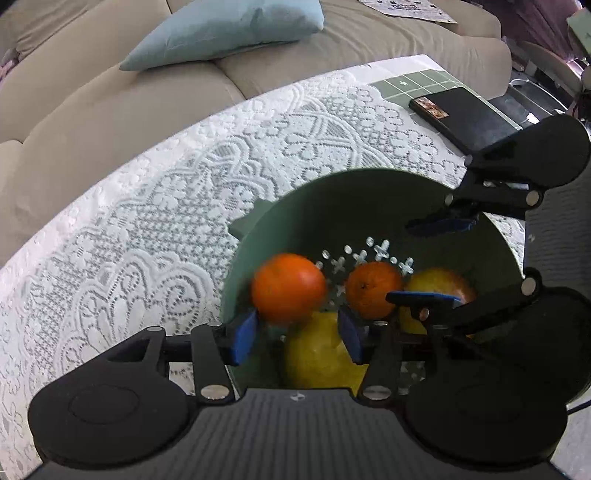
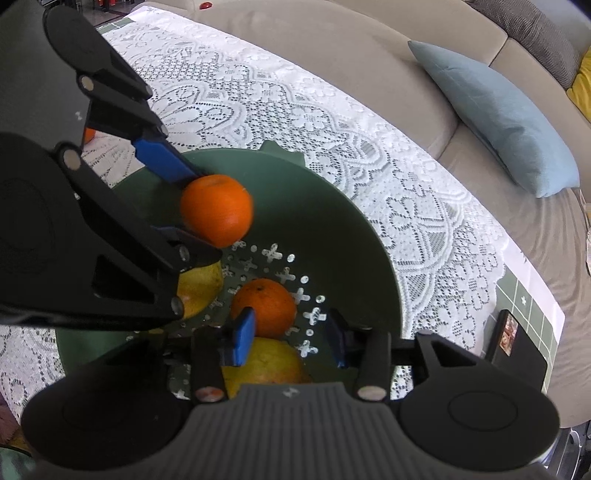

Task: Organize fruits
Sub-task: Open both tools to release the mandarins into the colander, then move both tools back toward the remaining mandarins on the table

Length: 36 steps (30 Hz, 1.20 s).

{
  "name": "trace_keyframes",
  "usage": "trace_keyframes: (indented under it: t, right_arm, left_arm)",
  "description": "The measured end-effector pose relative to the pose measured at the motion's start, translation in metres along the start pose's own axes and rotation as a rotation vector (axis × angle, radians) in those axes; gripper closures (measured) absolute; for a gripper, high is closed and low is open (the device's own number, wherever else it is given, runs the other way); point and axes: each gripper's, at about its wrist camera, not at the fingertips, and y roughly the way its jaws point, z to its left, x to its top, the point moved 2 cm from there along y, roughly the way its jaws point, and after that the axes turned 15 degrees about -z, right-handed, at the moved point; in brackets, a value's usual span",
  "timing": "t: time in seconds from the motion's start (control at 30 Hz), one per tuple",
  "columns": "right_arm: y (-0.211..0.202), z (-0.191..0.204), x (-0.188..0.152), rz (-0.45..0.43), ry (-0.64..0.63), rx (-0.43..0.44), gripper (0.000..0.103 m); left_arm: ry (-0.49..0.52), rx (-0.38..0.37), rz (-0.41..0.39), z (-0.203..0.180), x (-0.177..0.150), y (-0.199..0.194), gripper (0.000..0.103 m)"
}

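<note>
living room setting: beige sofa [image 1: 110,110] with a pale blue cushion [image 1: 229,29] behind a table spread with a white lace cloth [image 1: 147,221]; a dark phone-like device [image 1: 454,114] lies on a green gridded mat [image 1: 413,83] at the cloth's far corner. the collecting vessel, a green perforated bowl [image 1: 332,199], sits on the lace, and both grippers reach down into it, which fits a drop-off rather than a pick. left gripper [image 1: 301,332]: jaws parted, an orange [image 1: 288,286] just ahead of the blue pads [image 1: 243,334] and blurred; in the right wrist view the orange [image 2: 217,209] sits at the ends of the fingers, one pad by its top and the other by its underside, above the bowl floor. judged released or nearly so; firm pad contact cannot be confirmed. right gripper [image 2: 291,339]: jaws apart and empty, hovering over a second orange [image 2: 264,308] and a yellow fruit [image 2: 266,363], touching neither. another yellow fruit [image 2: 199,291] lies under the left gripper. one more orange-coloured piece [image 2: 88,134] shows outside the bowl on the cloth, so sorting is probably unfinished.
</note>
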Motion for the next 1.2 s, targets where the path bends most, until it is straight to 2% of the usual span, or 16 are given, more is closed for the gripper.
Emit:
trace_keyframes:
  t: [0.07,0.13,0.3,0.5,0.6,0.67,0.8,0.97,1.2]
  right_arm:
    - [-0.002,0.001,-0.001,0.005,-0.013,-0.008,0.059]
    - [-0.003,0.002,-0.001,0.013,-0.021,-0.019,0.053]
    - [-0.010,0.003,0.003,0.013,-0.032,-0.029,0.053]
    - [-0.029,0.011,0.012,-0.033,-0.047,-0.053,0.047]
    - [-0.039,0.015,0.017,-0.063,-0.041,-0.074,0.039]
    - [-0.046,0.019,0.019,-0.090,-0.035,-0.084,0.037]
    - [-0.057,0.029,0.027,-0.135,0.013,-0.058,0.037]
    - [-0.073,0.043,0.041,-0.220,0.126,0.013,0.036]
    - [-0.078,0.085,0.055,-0.256,0.107,0.057,0.034]
  left_arm:
    - [0.003,-0.005,0.003,-0.001,-0.001,-0.001,0.042]
    - [0.008,-0.001,0.003,-0.003,-0.001,-0.003,0.041]
    - [0.014,0.000,-0.013,-0.006,-0.001,-0.016,0.041]
    - [0.031,0.008,-0.059,-0.003,-0.003,-0.044,0.041]
    - [0.027,0.029,-0.084,0.004,-0.010,-0.061,0.041]
    - [0.020,0.037,-0.099,0.009,-0.016,-0.072,0.041]
    - [0.007,0.068,-0.121,0.022,-0.029,-0.093,0.041]
    - [-0.016,0.094,-0.142,0.040,-0.049,-0.118,0.041]
    - [-0.049,0.119,-0.118,0.070,-0.079,-0.145,0.041]
